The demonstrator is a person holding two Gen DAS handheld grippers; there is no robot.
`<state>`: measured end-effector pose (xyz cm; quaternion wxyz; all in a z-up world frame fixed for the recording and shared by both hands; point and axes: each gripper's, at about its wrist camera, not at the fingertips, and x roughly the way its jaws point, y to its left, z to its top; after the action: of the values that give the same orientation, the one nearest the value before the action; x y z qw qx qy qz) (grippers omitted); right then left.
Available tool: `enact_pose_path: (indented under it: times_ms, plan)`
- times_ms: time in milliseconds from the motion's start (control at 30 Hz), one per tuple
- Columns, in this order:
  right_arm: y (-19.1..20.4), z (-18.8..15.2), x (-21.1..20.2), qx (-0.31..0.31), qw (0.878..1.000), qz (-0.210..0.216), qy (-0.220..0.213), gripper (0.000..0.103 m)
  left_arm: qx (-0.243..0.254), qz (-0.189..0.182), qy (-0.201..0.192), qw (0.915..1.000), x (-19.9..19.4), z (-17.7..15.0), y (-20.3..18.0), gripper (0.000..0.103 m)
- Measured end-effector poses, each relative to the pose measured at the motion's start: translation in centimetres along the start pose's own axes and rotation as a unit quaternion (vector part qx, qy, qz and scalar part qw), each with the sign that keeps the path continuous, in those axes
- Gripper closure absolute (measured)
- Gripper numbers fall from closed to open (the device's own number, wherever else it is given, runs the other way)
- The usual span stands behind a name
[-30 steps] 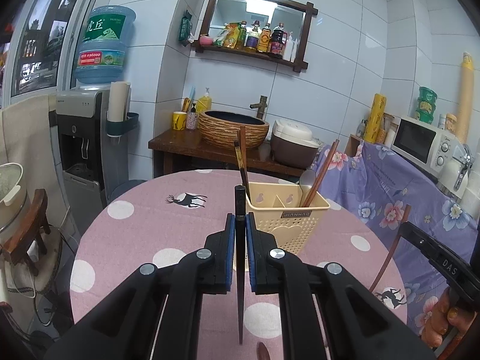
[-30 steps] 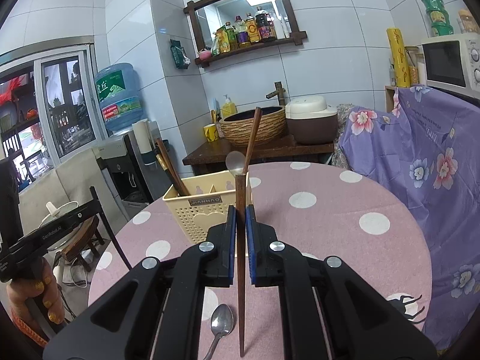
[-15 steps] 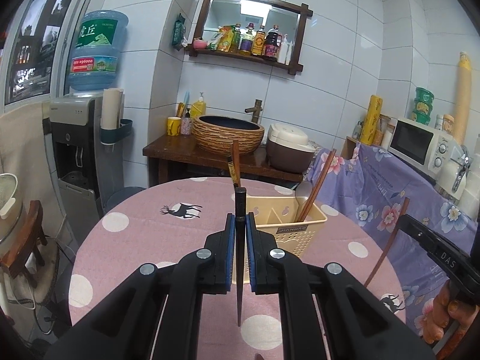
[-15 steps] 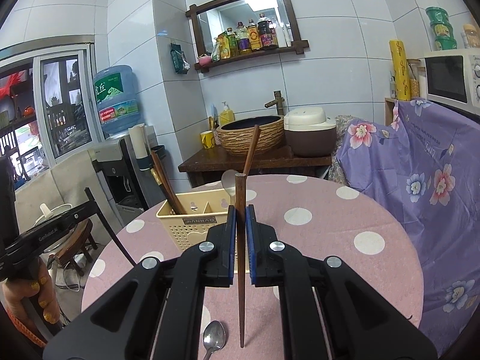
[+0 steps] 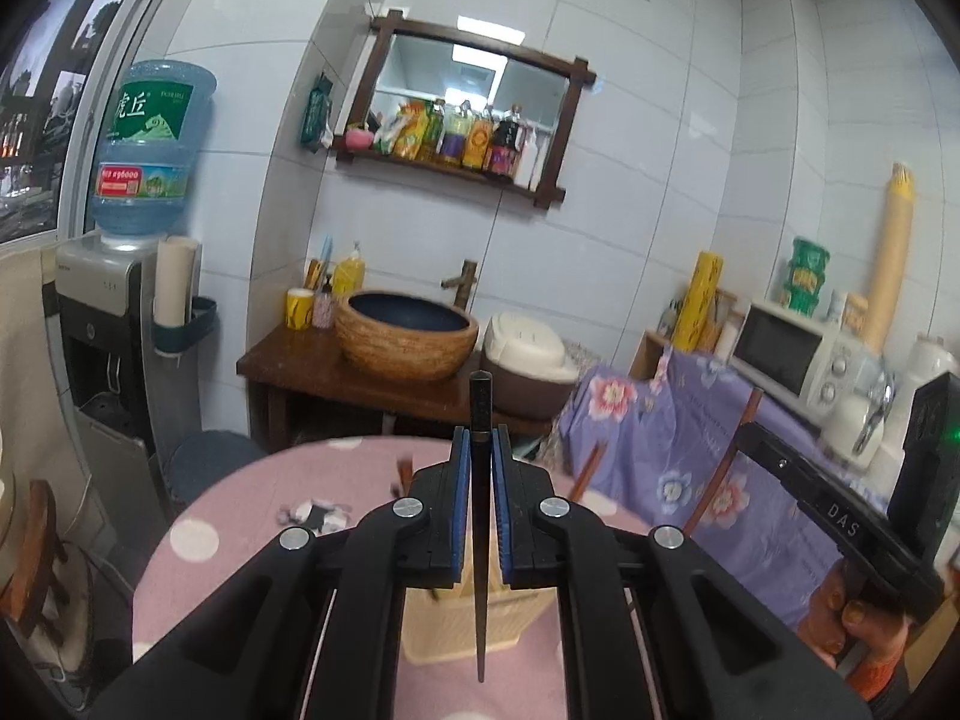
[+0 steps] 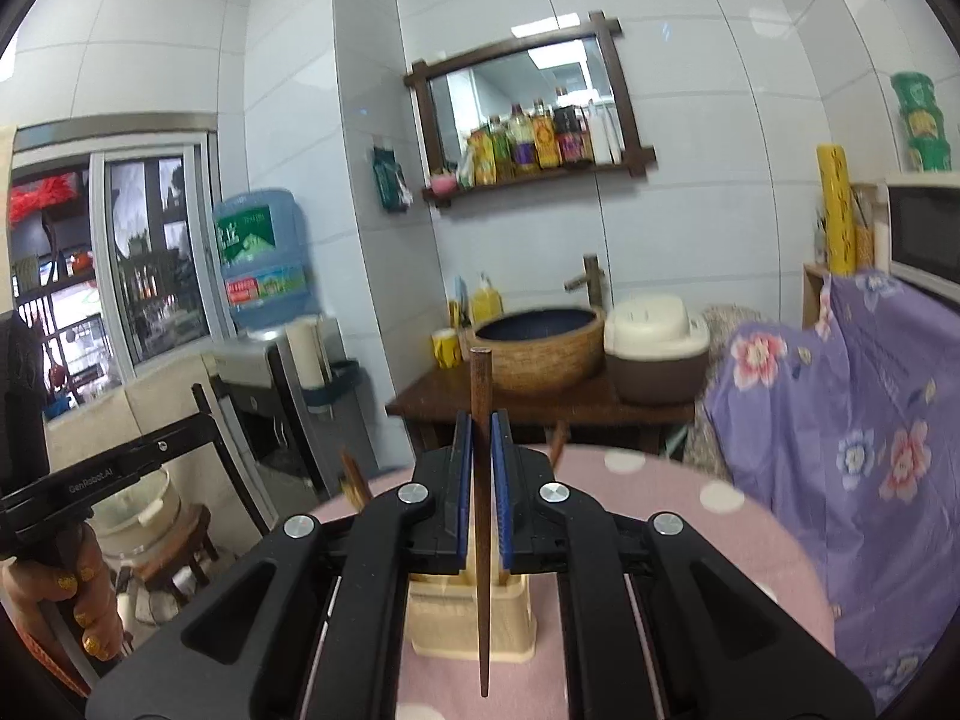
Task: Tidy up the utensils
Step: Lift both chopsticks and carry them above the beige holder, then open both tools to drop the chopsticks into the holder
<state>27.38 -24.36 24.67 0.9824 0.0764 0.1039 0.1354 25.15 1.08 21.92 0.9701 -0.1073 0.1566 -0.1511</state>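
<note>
Black chopstick is clamped upright in the left gripper, above the utensil basket on the bench. A brown chopstick is clamped likewise in the right gripper. Neither is yet deposited; other utensils are already stowed. Both grippers are held nearly level.

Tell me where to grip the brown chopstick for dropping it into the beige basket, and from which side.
Grip the brown chopstick near its thick top end, coming level from the side. It hangs upright, tapered tip down, so the thin lower part is free to enter the beige basket from above. The right hand-held gripper is shut on it just so.
</note>
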Motion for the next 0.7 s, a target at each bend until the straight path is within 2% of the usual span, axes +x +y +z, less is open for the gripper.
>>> enact_pose_path:
  times_ms: [167, 267, 400, 700]
  plan:
    - [1.0, 4.0, 2.2, 0.002, 0.999, -0.018, -0.033, 0.095, -0.012, 0.016, -0.022, 0.9995, 2.1, 3.7, -0.3, 0.094]
    - [1.2, 4.0, 4.0, 0.009, 0.999, -0.026, -0.035, 0.095, -0.02, 0.028, -0.026, 0.9991, 3.6, 3.9, -0.2, 0.095]
    - [0.9, 1.2, 6.5, 0.01, 0.999, -0.043, -0.02, 0.095, -0.017, 0.046, -0.023, 0.9985, 5.5, 1.9, 0.1, 0.094]
    - [-0.2, -5.3, 9.3, 0.023, 0.997, -0.058, 0.034, 0.095, -0.021, 0.052, 0.037, 0.9977, 8.4, -4.0, 1.5, 0.094]
